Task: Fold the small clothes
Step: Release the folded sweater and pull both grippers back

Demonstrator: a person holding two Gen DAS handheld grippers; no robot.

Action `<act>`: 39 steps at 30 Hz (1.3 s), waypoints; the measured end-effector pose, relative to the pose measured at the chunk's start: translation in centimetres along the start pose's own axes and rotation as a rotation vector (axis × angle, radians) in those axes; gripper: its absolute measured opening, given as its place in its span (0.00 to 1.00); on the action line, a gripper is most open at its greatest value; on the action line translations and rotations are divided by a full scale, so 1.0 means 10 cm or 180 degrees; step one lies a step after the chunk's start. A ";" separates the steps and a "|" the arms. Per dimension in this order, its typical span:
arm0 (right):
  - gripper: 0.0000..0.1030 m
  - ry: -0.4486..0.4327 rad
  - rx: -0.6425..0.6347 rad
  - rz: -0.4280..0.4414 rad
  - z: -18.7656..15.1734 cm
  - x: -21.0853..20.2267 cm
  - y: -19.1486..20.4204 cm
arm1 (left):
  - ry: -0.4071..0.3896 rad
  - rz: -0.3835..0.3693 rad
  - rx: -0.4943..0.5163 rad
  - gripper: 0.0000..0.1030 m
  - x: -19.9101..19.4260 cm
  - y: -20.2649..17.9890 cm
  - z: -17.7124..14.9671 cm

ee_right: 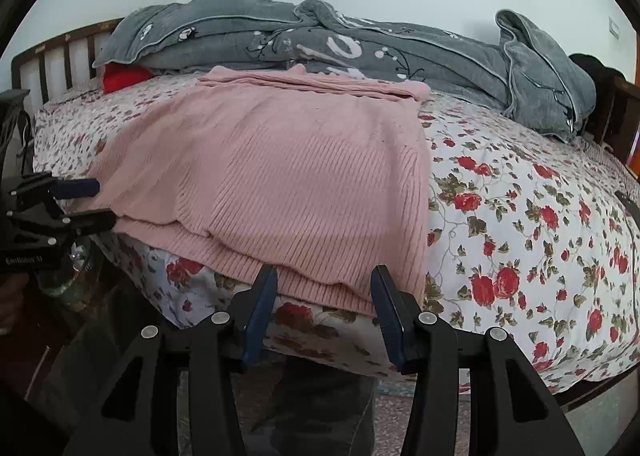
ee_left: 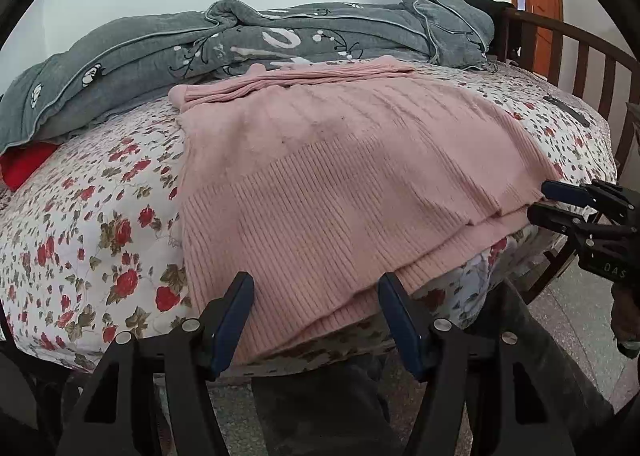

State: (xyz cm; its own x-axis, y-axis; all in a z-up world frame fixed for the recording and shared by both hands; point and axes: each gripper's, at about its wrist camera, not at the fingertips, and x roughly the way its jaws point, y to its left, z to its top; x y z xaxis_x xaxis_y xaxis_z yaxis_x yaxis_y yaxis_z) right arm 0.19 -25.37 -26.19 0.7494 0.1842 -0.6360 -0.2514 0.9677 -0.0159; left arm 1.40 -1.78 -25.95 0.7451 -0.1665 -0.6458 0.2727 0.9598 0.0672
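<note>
Hovering released at the bed's near edge, left claw (ee_left: 316,320) and right claw (ee_right: 324,306) — the pink sweater's (ee_left: 344,175) hem lies just beyond each.

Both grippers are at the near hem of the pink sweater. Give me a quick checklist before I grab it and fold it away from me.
1. Left gripper open around the hem: ok, fingers astride it.
2. Right gripper open around the hem: ok.
3. Pink sweater lying flat: ok, mostly smooth, top already folded over.
4. Both hem layers between the fingers: cannot tell.
5. Landing space beyond the sweater: not ok, grey quilt lies against its far edge.
6. Hem supported by floral sheet: not ok, it overhangs the bed edge.
</note>
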 end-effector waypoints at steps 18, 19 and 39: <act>0.15 -0.0079 -0.0034 -0.0071 0.00 -0.16 -0.13 | -0.0020 -0.0205 0.0018 0.46 -0.07 0.08 -0.06; 0.19 -0.0071 -0.0049 -0.0058 0.00 -0.16 -0.12 | -0.0012 -0.0188 0.0037 0.51 -0.07 0.07 -0.06; 0.27 -0.0031 -0.0145 -0.0117 -0.03 -0.04 -0.09 | -0.0014 -0.0068 -0.0042 0.23 -0.08 0.21 -0.05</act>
State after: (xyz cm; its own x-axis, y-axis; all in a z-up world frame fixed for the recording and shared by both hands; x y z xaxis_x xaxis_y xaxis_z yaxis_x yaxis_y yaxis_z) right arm -0.03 -26.40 -26.17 0.7644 0.1507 -0.6269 -0.2511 0.9651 -0.0742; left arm 1.06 0.45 -25.73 0.7419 -0.1881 -0.6436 0.2806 0.9589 0.0432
